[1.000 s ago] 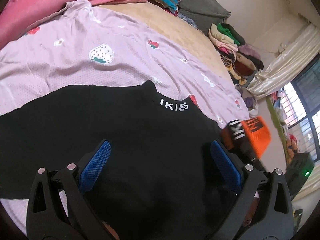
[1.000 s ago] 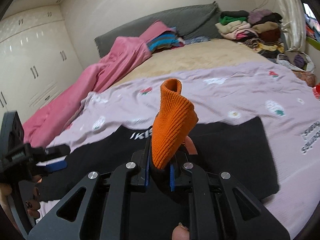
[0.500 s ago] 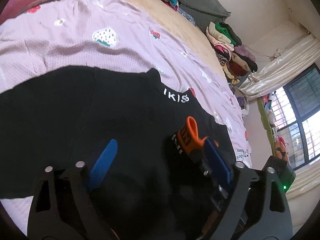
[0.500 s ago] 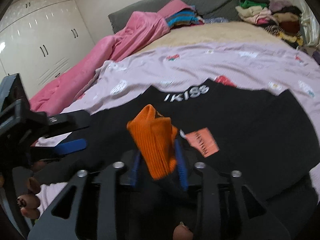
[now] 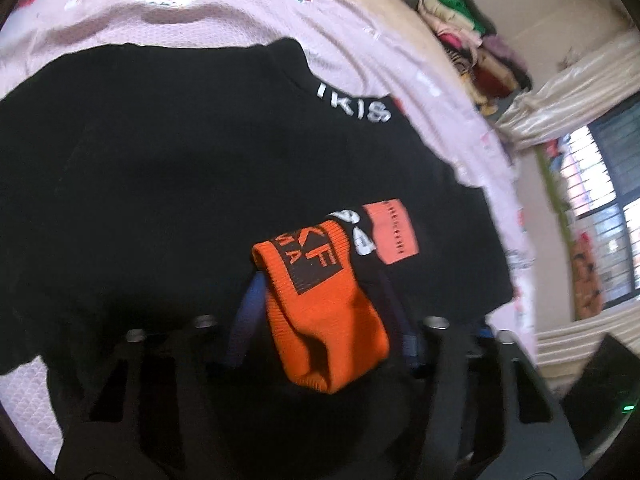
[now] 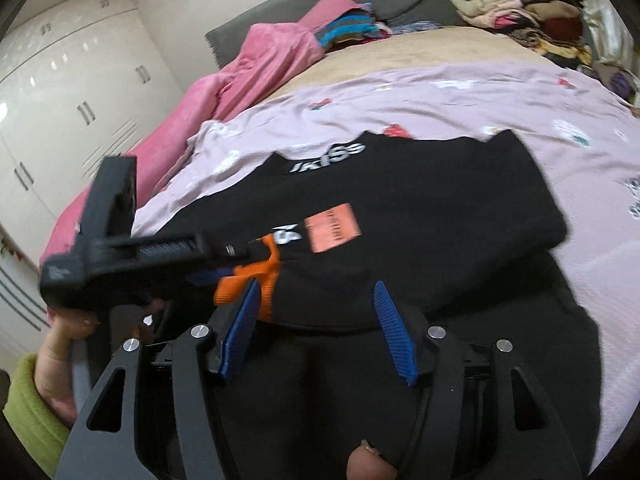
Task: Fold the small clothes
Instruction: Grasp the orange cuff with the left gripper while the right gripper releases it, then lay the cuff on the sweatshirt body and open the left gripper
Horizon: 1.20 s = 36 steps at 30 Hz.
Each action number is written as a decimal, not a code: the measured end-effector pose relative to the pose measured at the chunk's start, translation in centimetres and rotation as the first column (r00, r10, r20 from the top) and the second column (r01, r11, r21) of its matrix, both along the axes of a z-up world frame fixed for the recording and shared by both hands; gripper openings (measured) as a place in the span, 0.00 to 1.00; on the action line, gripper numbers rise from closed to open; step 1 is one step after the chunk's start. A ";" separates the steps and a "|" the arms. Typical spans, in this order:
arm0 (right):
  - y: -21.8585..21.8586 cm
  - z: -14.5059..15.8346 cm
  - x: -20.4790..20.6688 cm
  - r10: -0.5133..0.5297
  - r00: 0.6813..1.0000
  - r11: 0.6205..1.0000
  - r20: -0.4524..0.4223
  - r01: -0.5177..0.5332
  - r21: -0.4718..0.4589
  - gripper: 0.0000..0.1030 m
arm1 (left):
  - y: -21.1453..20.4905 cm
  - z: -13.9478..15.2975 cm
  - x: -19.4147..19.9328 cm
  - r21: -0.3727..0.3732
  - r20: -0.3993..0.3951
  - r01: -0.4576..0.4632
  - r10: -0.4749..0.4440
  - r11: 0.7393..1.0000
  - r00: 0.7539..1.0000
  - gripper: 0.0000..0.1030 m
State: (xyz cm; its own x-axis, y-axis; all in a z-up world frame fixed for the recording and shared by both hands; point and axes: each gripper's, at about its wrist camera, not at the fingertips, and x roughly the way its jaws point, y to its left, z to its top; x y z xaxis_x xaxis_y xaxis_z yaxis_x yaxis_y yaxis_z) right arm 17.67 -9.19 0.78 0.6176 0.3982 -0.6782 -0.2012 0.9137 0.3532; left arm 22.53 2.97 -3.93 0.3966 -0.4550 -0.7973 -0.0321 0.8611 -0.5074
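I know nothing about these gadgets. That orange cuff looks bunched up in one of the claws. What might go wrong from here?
Two risks stand out. The left gripper holds the orange cuff only by a bunched fold, so it may slip out when pulled. The right gripper hangs open right beside it, its jaws apart over the black sweater; the two tools sit close enough to bump. A hard tug might also drag the sweater and wrinkle it on the lilac sheet.

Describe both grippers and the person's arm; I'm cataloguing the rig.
Both the left gripper and right gripper have matte black slotted frames, silver pivot screws and ribbed blue finger pads. The person's left hand is bare, with a lime-green sleeve.
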 end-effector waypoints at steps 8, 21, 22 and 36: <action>-4.2 1.5 -0.8 -0.101 0.994 0.994 0.050 0.103 -0.031 0.56 | -0.3 5.7 -1.5 -0.020 0.175 0.042 -0.038 0.999 0.984 0.05; -5.3 1.1 0.9 -0.179 0.982 0.977 0.066 0.185 -0.109 0.56 | 4.5 6.1 -4.1 0.085 0.185 -0.066 0.050 0.994 0.982 0.06; -5.1 0.9 1.2 -0.176 0.982 0.976 0.064 0.182 -0.118 0.56 | 4.6 5.8 -4.2 0.097 0.182 -0.077 0.058 0.992 0.982 0.07; 0.2 -2.5 5.5 -0.073 0.997 0.962 -0.035 0.061 -0.266 0.56 | 4.6 2.7 -3.7 0.271 0.112 -0.089 0.060 0.958 0.992 0.10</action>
